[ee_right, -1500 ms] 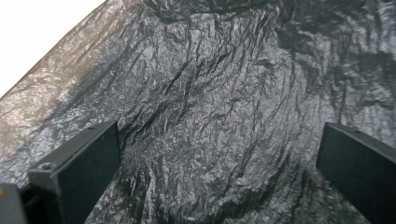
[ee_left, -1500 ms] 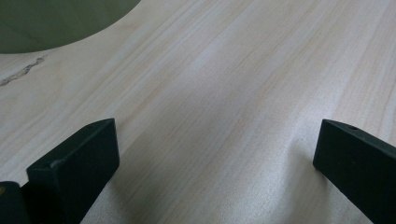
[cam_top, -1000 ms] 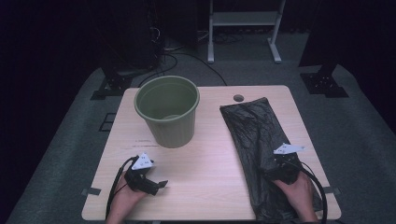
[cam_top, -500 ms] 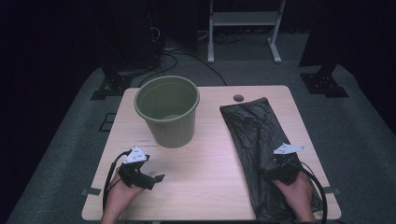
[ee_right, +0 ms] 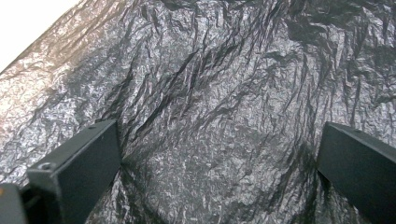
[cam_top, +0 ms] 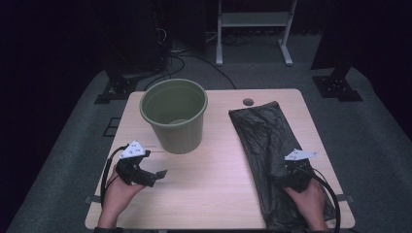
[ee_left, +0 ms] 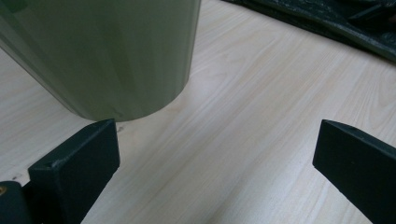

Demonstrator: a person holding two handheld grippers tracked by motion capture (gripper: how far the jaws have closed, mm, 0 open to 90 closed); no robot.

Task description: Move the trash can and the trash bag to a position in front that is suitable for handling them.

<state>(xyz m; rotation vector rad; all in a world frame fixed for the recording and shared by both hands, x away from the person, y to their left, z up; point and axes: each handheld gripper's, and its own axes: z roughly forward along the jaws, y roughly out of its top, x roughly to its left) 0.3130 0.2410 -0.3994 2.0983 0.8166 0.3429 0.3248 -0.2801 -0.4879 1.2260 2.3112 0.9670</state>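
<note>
The black bag (cam_top: 272,150) lay flat on the tabletop's (cam_top: 214,194) right half, its long axis running away from the person. The right gripper (ee_right: 219,177) hovered directly over its near end, jaws spread wide. The left gripper (ee_left: 215,172), likewise spread, sat beside the green bucket (cam_top: 174,114), well apart from the bag.

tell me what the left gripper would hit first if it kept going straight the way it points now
Probably bare wooden table; the green plastic bucket sits just left of its line, the crumpled black plastic bag farther off.
</note>
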